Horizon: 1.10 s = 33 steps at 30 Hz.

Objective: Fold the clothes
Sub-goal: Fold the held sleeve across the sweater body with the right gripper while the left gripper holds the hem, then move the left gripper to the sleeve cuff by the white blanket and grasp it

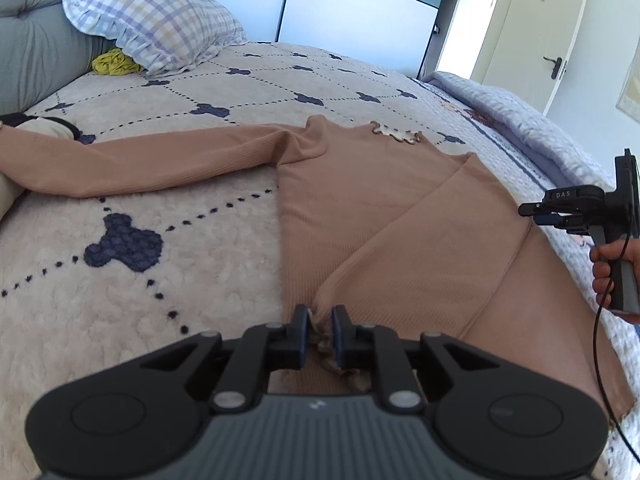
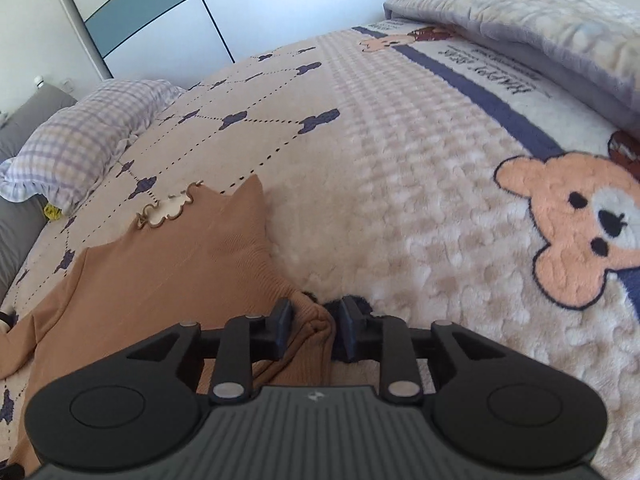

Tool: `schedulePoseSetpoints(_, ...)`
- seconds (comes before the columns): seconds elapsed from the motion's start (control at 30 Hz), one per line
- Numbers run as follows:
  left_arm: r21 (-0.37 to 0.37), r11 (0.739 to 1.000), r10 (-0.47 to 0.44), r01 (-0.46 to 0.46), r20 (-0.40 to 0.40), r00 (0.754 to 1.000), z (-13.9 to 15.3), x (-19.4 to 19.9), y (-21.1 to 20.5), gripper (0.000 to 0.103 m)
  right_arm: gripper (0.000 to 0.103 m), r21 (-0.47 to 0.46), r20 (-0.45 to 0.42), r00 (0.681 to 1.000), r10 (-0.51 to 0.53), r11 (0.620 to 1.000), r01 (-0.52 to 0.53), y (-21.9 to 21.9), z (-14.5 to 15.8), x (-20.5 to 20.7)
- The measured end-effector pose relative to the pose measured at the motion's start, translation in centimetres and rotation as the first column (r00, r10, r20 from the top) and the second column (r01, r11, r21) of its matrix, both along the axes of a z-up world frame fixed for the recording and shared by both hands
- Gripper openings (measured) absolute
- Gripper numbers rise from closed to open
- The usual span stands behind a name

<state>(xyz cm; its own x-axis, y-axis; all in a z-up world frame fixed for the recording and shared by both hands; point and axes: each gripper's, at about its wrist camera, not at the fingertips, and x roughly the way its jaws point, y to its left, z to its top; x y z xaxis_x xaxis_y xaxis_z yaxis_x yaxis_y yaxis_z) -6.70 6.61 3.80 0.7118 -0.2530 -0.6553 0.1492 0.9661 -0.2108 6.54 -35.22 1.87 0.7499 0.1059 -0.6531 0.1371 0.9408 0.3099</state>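
Observation:
A tan ribbed long-sleeve top [image 1: 360, 200] lies on the bed, neck with a frilled collar [image 1: 396, 134] at the far end. One sleeve [image 1: 140, 168] stretches out to the left; the other sleeve [image 1: 420, 240] is folded diagonally across the body. My left gripper [image 1: 320, 320] is shut on that sleeve's frilled cuff near the hem. My right gripper [image 2: 314, 316] is shut on a bunched fold of the top [image 2: 160, 280] at its right edge; its body also shows in the left wrist view [image 1: 580, 204].
A fleece bedspread [image 2: 400, 160] with a bear pattern covers the bed. A plaid pillow [image 1: 160, 24] and a yellow cloth [image 1: 114, 62] lie at the headboard. A folded grey blanket [image 2: 540, 28] lies along the far side. A wardrobe and door stand beyond.

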Motion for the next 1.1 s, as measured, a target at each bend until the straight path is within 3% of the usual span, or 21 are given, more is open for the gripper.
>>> schedulePoseSetpoints(0.1, -0.012, 0.999, 0.044, -0.044, 0.005, 0.999, 0.4, 0.0, 1.3, 0.031, 0.037, -0.046, 0.05, 0.999, -0.01, 0.999, 0.012, 0.3, 1.5, -1.1)
schedulePoseSetpoints(0.2, -0.064, 0.995, 0.074, -0.074, 0.005, 0.997, 0.7, 0.1, 2.7, 0.033, 0.038, -0.035, 0.104, 0.994, 0.032, 0.999, -0.029, 1.3, 2.8, -2.6)
schedulePoseSetpoints(0.37, -0.024, 0.999, 0.039, -0.04, -0.022, 0.999, -0.1, -0.1, 1.3, 0.033, 0.045, -0.126, 0.032, 0.958, 0.285, 0.952, -0.279, 7.7, 2.4, -3.5)
schedulePoseSetpoints(0.43, -0.004, 0.999, 0.054, -0.054, -0.029, 0.998, -0.9, 0.0, 0.9, 0.034, 0.048, -0.181, -0.066, 0.95, 0.307, 0.932, -0.314, 9.7, 0.5, -2.8)
schedulePoseSetpoints(0.57, -0.003, 0.998, 0.066, -0.066, -0.018, 0.998, -1.2, -0.2, 0.8, 0.035, 0.049, -0.282, -0.068, 0.954, 0.292, 0.912, -0.299, 12.0, 1.4, -3.5)
schedulePoseSetpoints(0.67, -0.008, 0.998, 0.069, -0.069, -0.012, 0.998, -1.3, -0.5, 1.1, 0.035, 0.049, -0.326, -0.026, 0.895, 0.445, 0.843, -0.428, 15.0, 2.9, -5.9)
schedulePoseSetpoints(0.77, -0.026, 0.997, 0.077, -0.078, -0.017, 0.997, -1.3, -0.9, 1.5, 0.036, 0.052, -0.369, -0.132, 0.838, 0.529, 0.759, -0.537, 18.4, 1.4, -7.2)
schedulePoseSetpoints(0.87, -0.017, 0.997, 0.074, -0.075, -0.028, 0.997, -1.1, -1.4, 1.8, 0.036, 0.052, -0.412, -0.111, 0.858, 0.501, 0.763, -0.499, 19.1, 0.9, -8.1)
schedulePoseSetpoints(0.93, -0.002, 0.998, 0.057, -0.057, -0.036, 0.998, -1.1, -1.7, 1.7, 0.037, 0.052, -0.375, -0.125, 0.861, 0.493, 0.78, -0.501, 19.1, 2.0, -8.5)
schedulePoseSetpoints(1.0, -0.003, 0.999, 0.052, -0.052, -0.037, 0.998, -1.3, -2.1, 1.8, 0.037, 0.052, -0.342, -0.119, 0.819, 0.562, 0.751, -0.565, 19.8, 2.7, -9.8)
schedulePoseSetpoints(1.1, -0.032, 0.997, 0.068, -0.069, -0.044, 0.997, -1.3, -2.4, 2.2, 0.037, 0.052, -0.373, -0.225, 0.756, 0.615, 0.662, -0.65, 22.2, 1.5, -12.0)
